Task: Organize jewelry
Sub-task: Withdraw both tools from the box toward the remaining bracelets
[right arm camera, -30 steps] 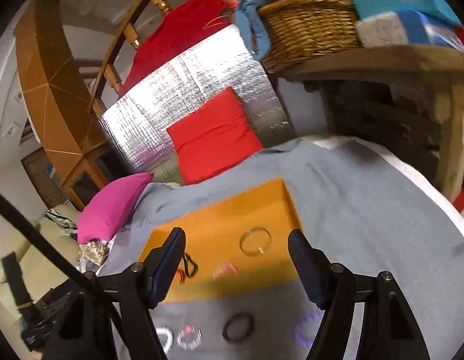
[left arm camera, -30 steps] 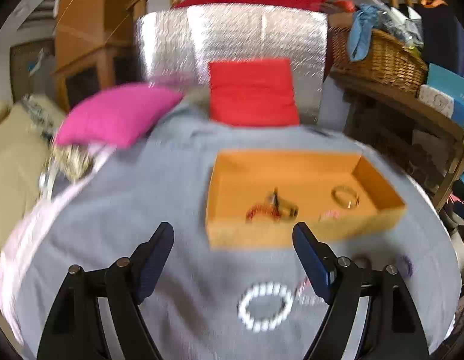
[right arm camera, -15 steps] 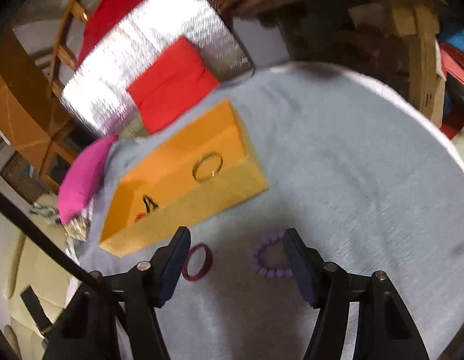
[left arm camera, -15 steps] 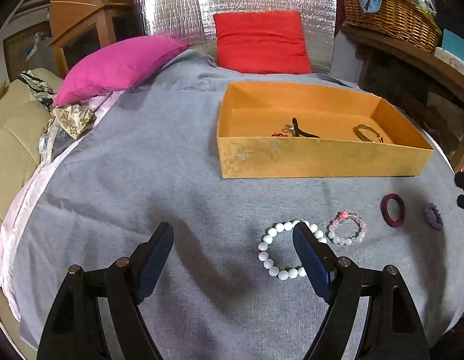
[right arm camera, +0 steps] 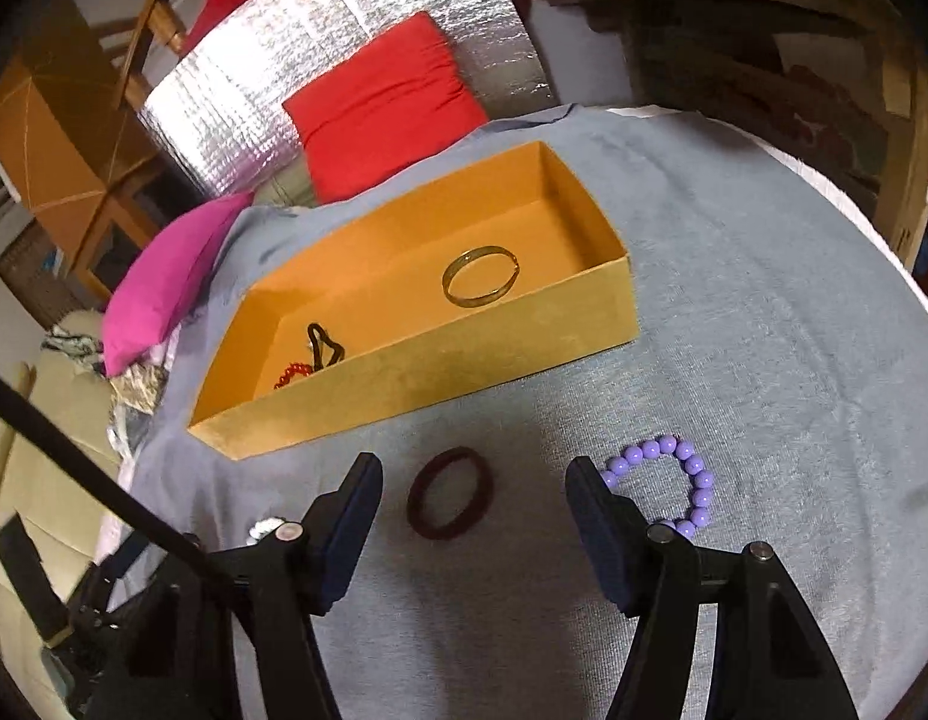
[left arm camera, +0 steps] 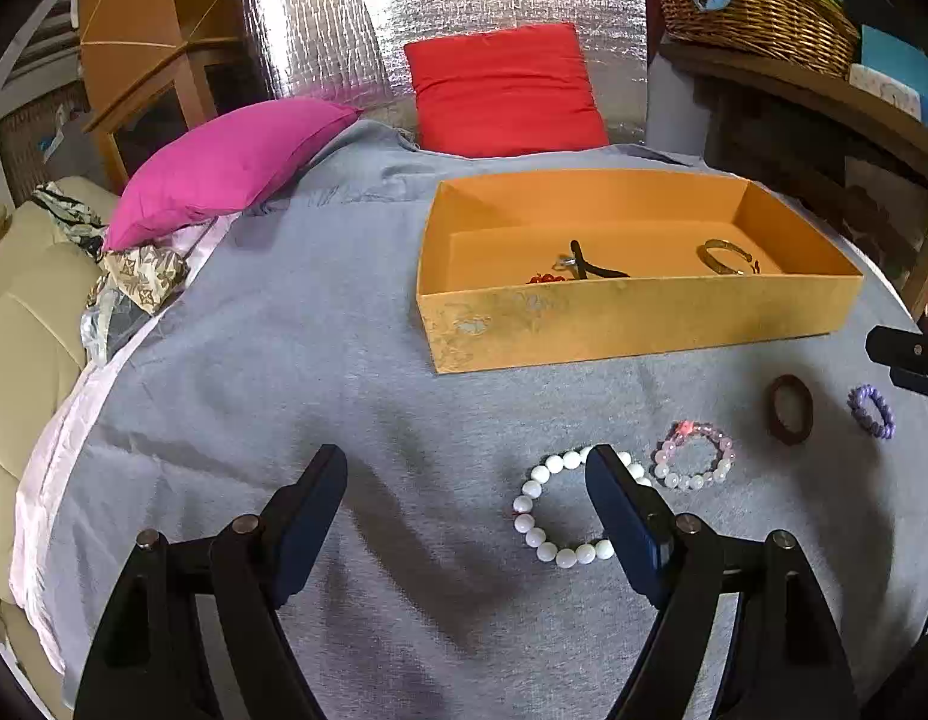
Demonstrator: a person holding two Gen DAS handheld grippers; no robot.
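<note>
- Four bracelets on the grey cloth: white bead bracelet (left arm camera: 568, 507), pink bead bracelet (left arm camera: 694, 455), dark red bangle (right arm camera: 449, 492), purple bead bracelet (right arm camera: 673, 483).
- One orange box (left arm camera: 631, 315).
- Three pieces inside it: gold bangle (right arm camera: 480, 275), black loop (right arm camera: 324, 345), red bead piece (right arm camera: 291, 373).
- Two cushions: red cushion (left arm camera: 505, 90), pink cushion (left arm camera: 230, 165).
- One wicker basket (left arm camera: 757, 6).

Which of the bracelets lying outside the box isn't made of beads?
The dark red bangle: a smooth solid ring, while the white, pink and purple bracelets are beaded.

Black grippers (left arm camera: 466, 507) (right arm camera: 472, 510), navy pads, silver screws
</note>
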